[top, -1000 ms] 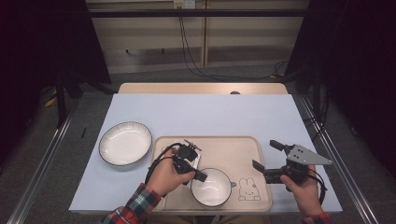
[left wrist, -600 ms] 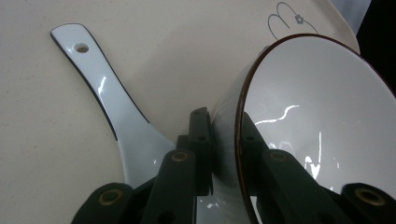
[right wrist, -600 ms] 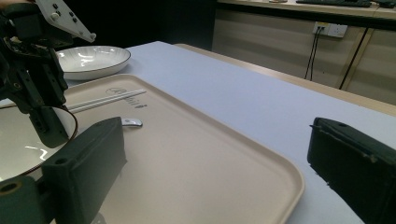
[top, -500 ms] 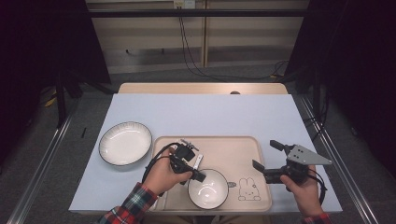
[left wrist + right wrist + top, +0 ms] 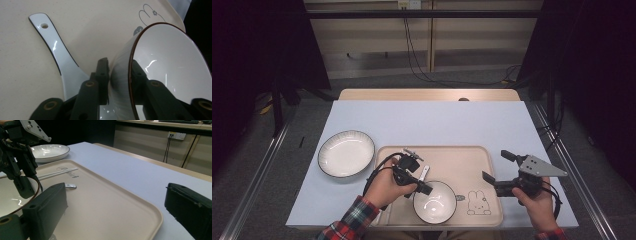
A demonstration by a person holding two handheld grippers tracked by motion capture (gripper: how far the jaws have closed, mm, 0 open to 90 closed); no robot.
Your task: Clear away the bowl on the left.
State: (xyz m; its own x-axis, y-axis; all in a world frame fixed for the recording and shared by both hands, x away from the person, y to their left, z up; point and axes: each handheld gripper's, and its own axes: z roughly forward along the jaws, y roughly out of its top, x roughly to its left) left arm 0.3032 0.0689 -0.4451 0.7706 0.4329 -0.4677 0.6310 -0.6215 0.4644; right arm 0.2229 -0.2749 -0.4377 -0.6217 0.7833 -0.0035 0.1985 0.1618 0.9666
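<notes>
From above, the left gripper (image 5: 424, 189) gripped the rim of a white bowl (image 5: 435, 202) on the beige tray (image 5: 462, 160), seemingly mid-move; next comes a steady carry and release. Along the left gripper's jaws, one sat inside and one outside the glossy, dark-rimmed wall, a spoon (image 5: 57, 55) just beside. The right gripper (image 5: 112, 212) waited wide open, holding nothing.

No readable text; tray (image 5: 462, 165) bears rabbit drawing (image 5: 477, 202), small illegible print.
</notes>
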